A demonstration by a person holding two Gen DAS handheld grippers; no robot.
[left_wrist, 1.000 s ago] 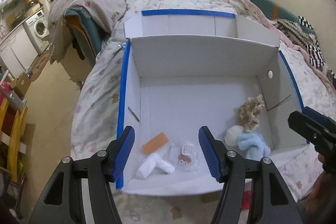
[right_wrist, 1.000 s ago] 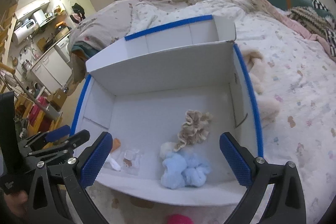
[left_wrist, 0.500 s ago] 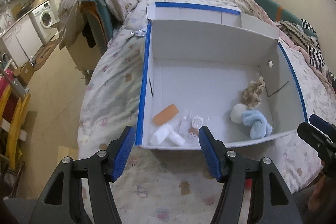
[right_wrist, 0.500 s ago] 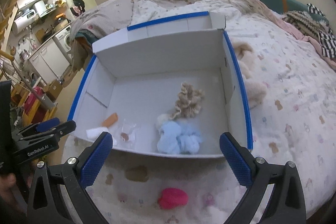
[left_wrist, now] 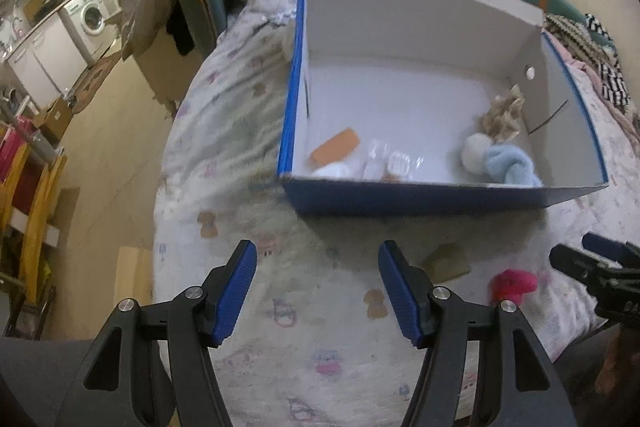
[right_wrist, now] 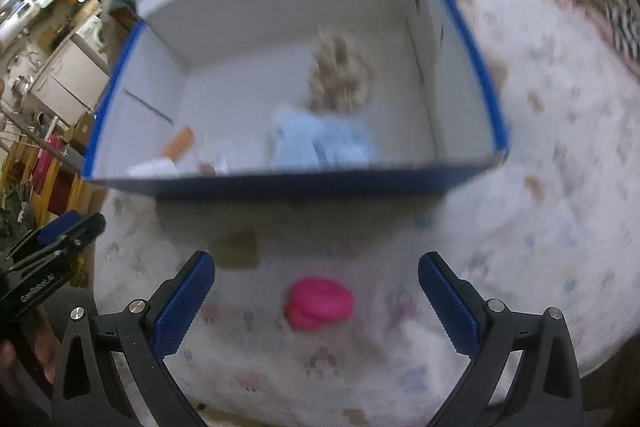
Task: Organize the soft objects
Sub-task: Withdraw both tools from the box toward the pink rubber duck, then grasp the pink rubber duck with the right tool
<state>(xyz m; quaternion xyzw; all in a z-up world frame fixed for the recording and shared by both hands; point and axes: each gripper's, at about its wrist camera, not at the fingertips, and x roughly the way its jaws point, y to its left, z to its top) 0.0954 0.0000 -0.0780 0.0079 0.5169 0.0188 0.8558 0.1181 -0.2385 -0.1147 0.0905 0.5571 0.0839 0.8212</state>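
While both tools hang above the patterned bedspread [left_wrist: 280, 307], the left hand-held gripper [left_wrist: 316, 291] fills the bottom of its own view with its blue pads spread and nothing between them, only bare bedding. Over in the right wrist view, the right hand-held gripper [right_wrist: 316, 301] is spread wider, and the pink soft toy [right_wrist: 319, 303] lies on the bed in the gap between its pads, touched by neither; that picture is blurred. The same pink toy shows at the lower right of the left view, just beside the tip of the other tool. Above it in both frames sits the open white box [left_wrist: 420, 27] with blue edging, resting on the bed. Inside, toward its right end, a light blue plush [left_wrist: 510, 165] lies against a white ball [left_wrist: 472, 153] and a beige frilly piece [left_wrist: 502, 117]; toward its left end are an orange strip [left_wrist: 335, 149] and some small white things too blurred to name.
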